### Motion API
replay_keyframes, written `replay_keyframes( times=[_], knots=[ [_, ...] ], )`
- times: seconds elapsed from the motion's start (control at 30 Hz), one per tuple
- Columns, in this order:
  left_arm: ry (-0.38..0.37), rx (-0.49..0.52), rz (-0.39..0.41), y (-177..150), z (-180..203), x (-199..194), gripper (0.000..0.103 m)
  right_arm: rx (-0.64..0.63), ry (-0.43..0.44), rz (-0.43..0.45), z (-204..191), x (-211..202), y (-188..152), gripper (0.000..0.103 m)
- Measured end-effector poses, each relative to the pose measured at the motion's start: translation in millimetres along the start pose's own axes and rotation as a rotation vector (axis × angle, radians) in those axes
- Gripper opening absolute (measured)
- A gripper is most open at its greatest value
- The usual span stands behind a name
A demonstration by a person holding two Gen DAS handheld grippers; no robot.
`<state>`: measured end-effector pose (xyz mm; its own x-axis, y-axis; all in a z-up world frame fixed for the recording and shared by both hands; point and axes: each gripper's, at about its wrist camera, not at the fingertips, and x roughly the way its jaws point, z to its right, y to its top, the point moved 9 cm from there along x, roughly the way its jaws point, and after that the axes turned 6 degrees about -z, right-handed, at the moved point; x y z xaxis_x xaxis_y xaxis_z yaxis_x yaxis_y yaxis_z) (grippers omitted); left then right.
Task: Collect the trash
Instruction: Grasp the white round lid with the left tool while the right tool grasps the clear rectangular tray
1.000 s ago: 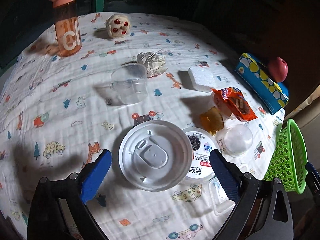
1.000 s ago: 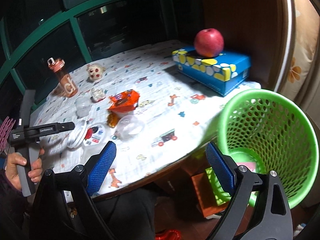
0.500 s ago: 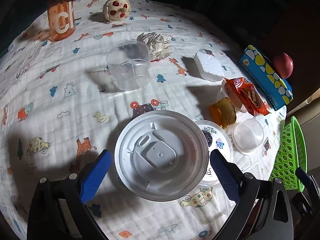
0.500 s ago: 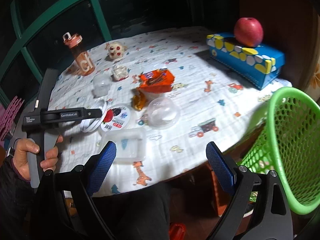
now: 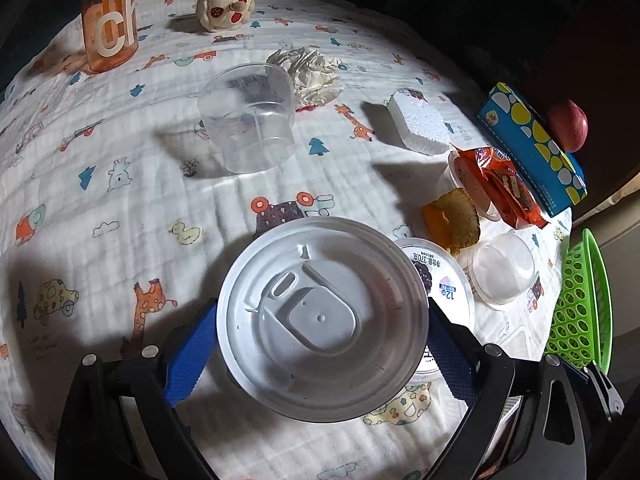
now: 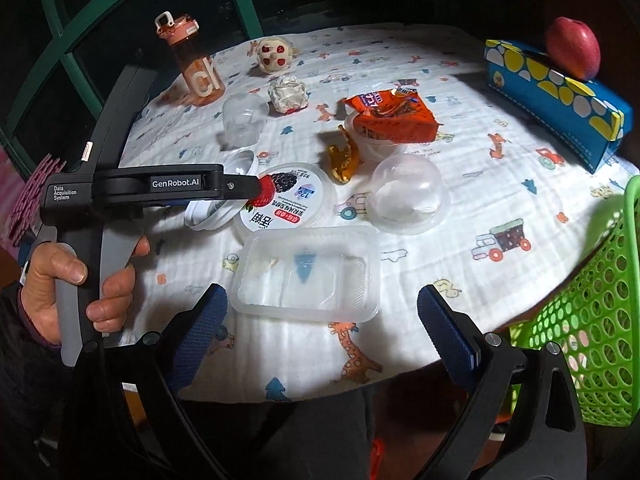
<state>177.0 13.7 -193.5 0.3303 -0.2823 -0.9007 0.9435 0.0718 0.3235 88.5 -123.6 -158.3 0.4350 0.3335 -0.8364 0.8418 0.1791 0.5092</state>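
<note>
L gripper [image 5: 320,344] spread wide around round plastic lid [image 5: 322,318], pads beside rim, not clamped yet. R gripper [image 6: 320,320] wide apart, empty, clear tray [image 6: 306,274] just ahead. Yogurt lid [image 5: 440,280], dome cup [image 5: 502,270], wrapper [image 5: 504,184] beyond, uncollected. Green basket [image 6: 592,320] to R. Early stage.

Left wrist looks close down at the table [image 5: 120,152]; right views it from the edge.

a home: cartoon-print tablecloth [image 6: 460,208], apple [image 6: 573,48], water bottle [image 6: 192,64].
</note>
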Motion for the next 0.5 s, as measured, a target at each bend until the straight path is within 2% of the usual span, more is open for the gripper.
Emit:
replay_keyframes(
  times=[0.17, 0.43, 0.5],
  knots=[
    [-0.002, 0.007, 0.012, 1, 0, -3, 0.091, -0.029, 0.004, -0.029, -11, 17, 1, 0.097],
    [-0.005, -0.006, 0.046, 6, -7, -20, 0.09, -0.054, -0.039, -0.044, -16, 35, 1, 0.097],
    [-0.003, -0.006, 0.058, 8, -7, -25, 0.09, -0.058, -0.049, -0.044, -15, 37, 1, 0.094]
  ],
)
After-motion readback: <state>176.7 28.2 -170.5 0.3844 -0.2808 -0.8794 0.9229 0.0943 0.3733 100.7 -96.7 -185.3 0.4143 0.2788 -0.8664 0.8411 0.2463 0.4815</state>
